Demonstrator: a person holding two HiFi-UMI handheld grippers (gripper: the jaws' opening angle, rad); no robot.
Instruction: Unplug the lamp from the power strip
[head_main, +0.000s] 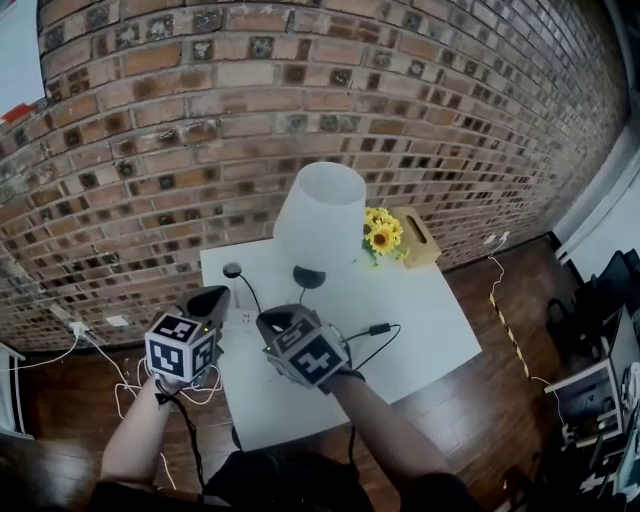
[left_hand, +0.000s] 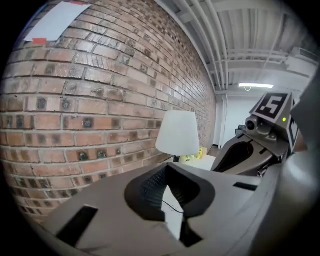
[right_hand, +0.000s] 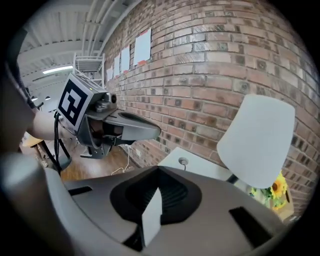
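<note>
A: Left side first, what was there?
B: Left gripper (head_main: 213, 297) was up above the table's (head_main: 420, 310) left edge, jaws pressed together, nothing in them. Its own view looked at the brick wall (head_main: 250, 120).
A: On the table near it?
B: A small round black piece (head_main: 232, 270) with a thin lead, by the back-left corner. Couldn't tell what it was.
A: Right gripper?
B: Right gripper (head_main: 275, 322) hung just beside the left one, over the table's left half. Jaws closed too, empty.
A: The lamp?
B: Lamp (head_main: 320, 215) stood upright at the middle of the back edge, white shade, dark base, apart from both grippers.
A: Cord?
B: Black cord (head_main: 365, 348) lay loose mid-table, with an inline switch (head_main: 380, 328) on it.
A: Further right?
B: Sunflowers (head_main: 381, 235) just beside the shade, then a wooden box (head_main: 420, 235) at the back-right corner.
</note>
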